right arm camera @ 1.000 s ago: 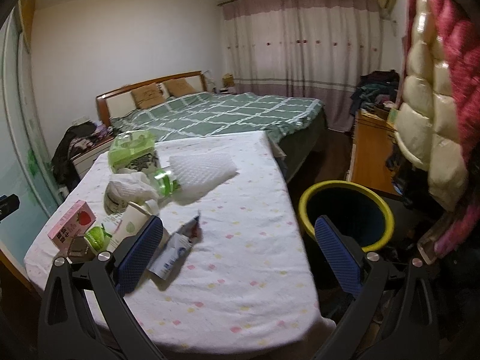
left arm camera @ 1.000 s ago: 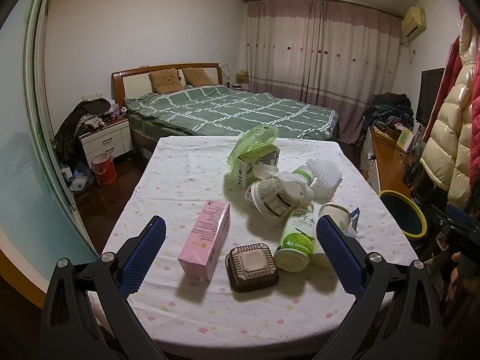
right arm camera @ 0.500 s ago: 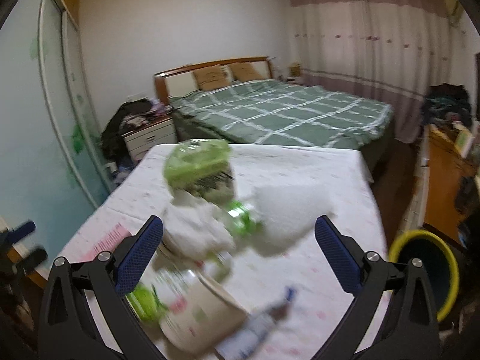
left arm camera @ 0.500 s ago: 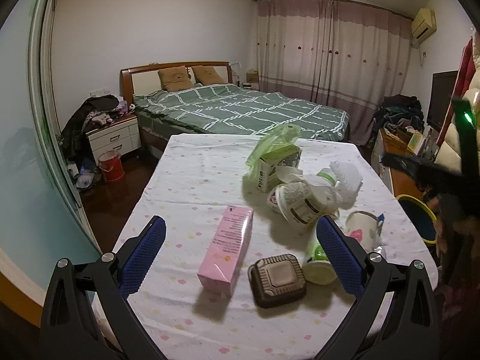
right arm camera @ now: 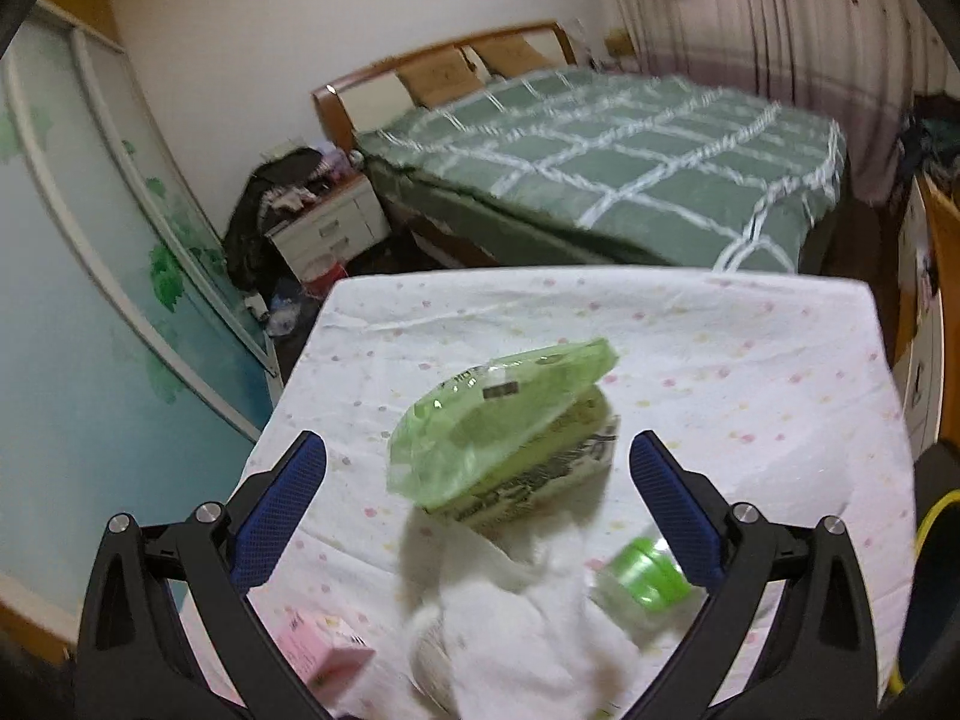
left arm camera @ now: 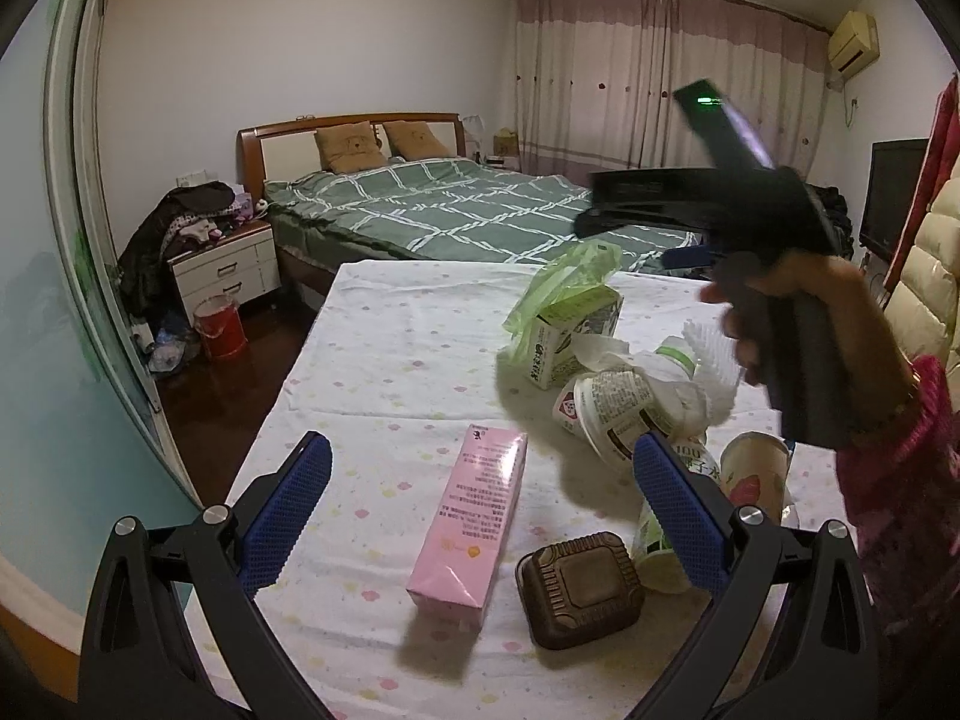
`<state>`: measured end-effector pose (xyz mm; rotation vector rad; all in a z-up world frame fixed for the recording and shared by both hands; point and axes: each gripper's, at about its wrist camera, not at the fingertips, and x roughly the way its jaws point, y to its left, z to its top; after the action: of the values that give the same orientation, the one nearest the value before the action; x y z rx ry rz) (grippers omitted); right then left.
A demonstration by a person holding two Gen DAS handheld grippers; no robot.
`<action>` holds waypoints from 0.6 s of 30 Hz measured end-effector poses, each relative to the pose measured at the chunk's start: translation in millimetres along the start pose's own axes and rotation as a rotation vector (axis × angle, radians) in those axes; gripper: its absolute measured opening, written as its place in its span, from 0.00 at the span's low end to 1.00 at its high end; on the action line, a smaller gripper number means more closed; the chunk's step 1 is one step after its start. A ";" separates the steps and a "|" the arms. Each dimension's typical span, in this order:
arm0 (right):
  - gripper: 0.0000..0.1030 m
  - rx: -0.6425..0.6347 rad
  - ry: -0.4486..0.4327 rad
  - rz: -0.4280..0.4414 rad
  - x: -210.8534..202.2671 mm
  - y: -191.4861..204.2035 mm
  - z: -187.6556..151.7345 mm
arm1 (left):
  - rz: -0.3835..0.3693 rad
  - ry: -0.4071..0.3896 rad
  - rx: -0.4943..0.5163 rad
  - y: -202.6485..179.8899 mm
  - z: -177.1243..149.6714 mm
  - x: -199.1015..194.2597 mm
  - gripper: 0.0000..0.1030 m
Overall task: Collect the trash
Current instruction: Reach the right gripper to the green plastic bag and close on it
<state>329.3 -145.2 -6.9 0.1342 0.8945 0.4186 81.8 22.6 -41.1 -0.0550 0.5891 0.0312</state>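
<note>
Trash lies in a heap on the white dotted tablecloth (left arm camera: 384, 360). My left gripper (left arm camera: 480, 504) is open and low over the near edge, with a pink carton (left arm camera: 468, 528) between its fingers, untouched. A brown square tub (left arm camera: 579, 588), a green-lidded bottle (left arm camera: 657, 546) and paper cups (left arm camera: 606, 414) sit just right of it. My right gripper (right arm camera: 477, 498) is open above a carton wrapped in a green plastic bag (right arm camera: 498, 420). White crumpled paper (right arm camera: 510, 618) and a green bottle cap (right arm camera: 645, 573) lie below it. A person's hand (left arm camera: 798, 300) holds that gripper's handle.
A yellow-rimmed bin (right arm camera: 936, 510) stands on the floor off the table's right side. Beyond the table are a green checked bed (left arm camera: 456, 210), a white nightstand (left arm camera: 225, 270) and a red bucket (left arm camera: 219, 333). A glass sliding door (left arm camera: 60, 300) runs along the left.
My right gripper swung left from beside the yellow bin to over the trash heap, above the green-bagged carton. My left gripper drifted left and a little closer to the pink carton. Both stayed open.
</note>
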 end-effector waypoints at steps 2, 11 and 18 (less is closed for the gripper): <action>0.94 0.023 0.030 -0.001 11.9 4.1 4.3 | -0.002 0.002 0.002 1.3 -0.9 1.6 0.96; 0.55 0.083 0.108 0.007 40.5 8.3 4.3 | -0.005 0.005 -0.019 12.7 -6.9 -0.9 0.96; 0.10 0.117 0.067 0.080 27.3 3.5 3.5 | -0.006 0.003 -0.024 14.5 -8.0 -4.4 0.96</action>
<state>346.0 -130.6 -23.6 0.2648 0.9820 0.4471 73.1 36.5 -45.9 -0.0801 0.5914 0.0327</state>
